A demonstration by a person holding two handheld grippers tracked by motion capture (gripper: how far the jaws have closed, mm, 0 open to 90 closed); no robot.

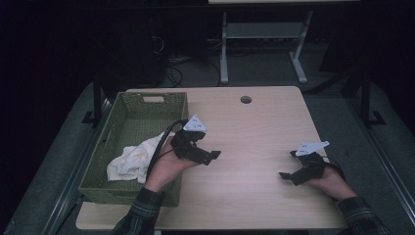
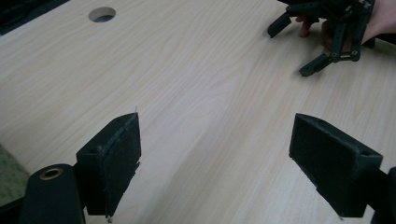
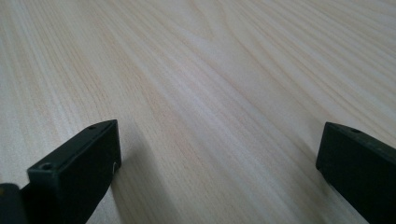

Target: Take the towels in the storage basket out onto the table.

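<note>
Both claws spread, empty: left claw (image 1: 208,155) beside basket (image 1: 128,120), right claw (image 1: 289,177) low over table (image 1: 254,127).

1. I see a light wooden table (image 1: 254,122) with pale, fine grain and rounded corners, standing on a grey floor (image 1: 274,68).
2. A round cable hole (image 1: 245,99) sits in the tabletop near the far edge, about midway along it.
3. A green woven basket (image 1: 110,183) rests on the left part of the table, running from the far edge to the near edge; its left side seems to reach or slightly overhang the table's left edge, though the dim light makes this hard to judge.
4. A crumpled white cloth (image 1: 129,161) lies inside the basket, toward its near end.
</note>
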